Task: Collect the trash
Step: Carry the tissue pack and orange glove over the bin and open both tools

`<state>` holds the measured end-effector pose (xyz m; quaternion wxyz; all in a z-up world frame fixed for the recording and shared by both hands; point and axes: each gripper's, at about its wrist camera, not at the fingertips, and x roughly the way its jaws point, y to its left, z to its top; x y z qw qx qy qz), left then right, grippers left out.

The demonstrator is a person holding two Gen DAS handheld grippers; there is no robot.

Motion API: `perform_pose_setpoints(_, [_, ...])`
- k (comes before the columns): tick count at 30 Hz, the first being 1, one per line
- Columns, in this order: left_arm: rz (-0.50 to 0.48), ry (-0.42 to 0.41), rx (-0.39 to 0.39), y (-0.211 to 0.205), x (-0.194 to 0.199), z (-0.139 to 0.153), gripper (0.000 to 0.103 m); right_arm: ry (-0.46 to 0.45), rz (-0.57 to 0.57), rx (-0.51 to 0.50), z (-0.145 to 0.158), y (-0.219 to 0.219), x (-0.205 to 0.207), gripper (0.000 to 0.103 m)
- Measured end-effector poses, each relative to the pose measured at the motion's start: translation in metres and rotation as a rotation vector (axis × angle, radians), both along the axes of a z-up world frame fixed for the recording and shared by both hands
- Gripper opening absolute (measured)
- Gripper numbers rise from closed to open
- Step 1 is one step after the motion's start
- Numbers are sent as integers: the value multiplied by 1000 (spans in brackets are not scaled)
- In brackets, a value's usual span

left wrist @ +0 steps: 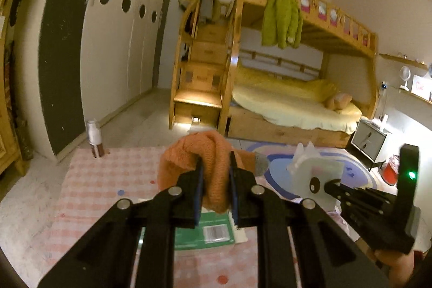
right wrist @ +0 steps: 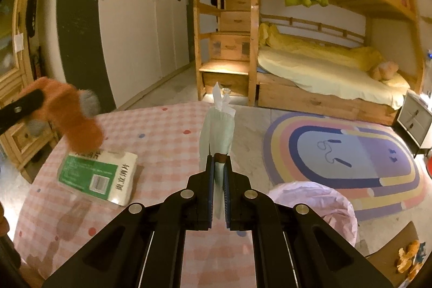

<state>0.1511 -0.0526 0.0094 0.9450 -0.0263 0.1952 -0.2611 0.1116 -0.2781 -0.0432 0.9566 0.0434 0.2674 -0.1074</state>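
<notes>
Gripping orange sock (left wrist: 213, 166) aloft in left gripper (left wrist: 216, 166), right gripper (right wrist: 219, 166) pinching tissue pouch (right wrist: 217, 131)

Tissue pack (right wrist: 98, 176): green label with barcode; large dark Chinese characters along its white side, not surely readable. Small print on the green blurred; nothing else legible.

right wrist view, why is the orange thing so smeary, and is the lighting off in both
Right wrist view: the orange knit sock at the left is motion-blurred, while the tissue pack under it reads sharp. Left wrist view: the same sock, gripped in the left claw, is crisp. Both views: warm yellowish indoor light, dark fisheye corners, bowed wardrobe edges.
</notes>
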Motion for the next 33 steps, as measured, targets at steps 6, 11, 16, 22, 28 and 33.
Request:
perform_pose_setpoints(6, [-10,-5,-23,32,-14,-2,14,-11,31,11,3,15,5,6])
perform_pose_setpoints(11, [-64,-7,-6,39,-25,-4,14,-11,67,-14,4,30,8,6])
perform_pose_setpoints(16, [-117,-11,40,26,-35,-10,14,-9,67,-23,5,31,7,6])
perform_pose_setpoints(22, [-214,-29,49,-6,-46,-10,14,-26,21,-19,7,11,-5,6])
perform_pose_setpoints(28, [-339,-56,75,-59,-59,-11,14,-35,-64,-7,6,-29,-24,6])
perform_pose_setpoints(33, [-405,-25,107,-108,-58,-20,14,-14,-181,26,-1,-74,-42,7])
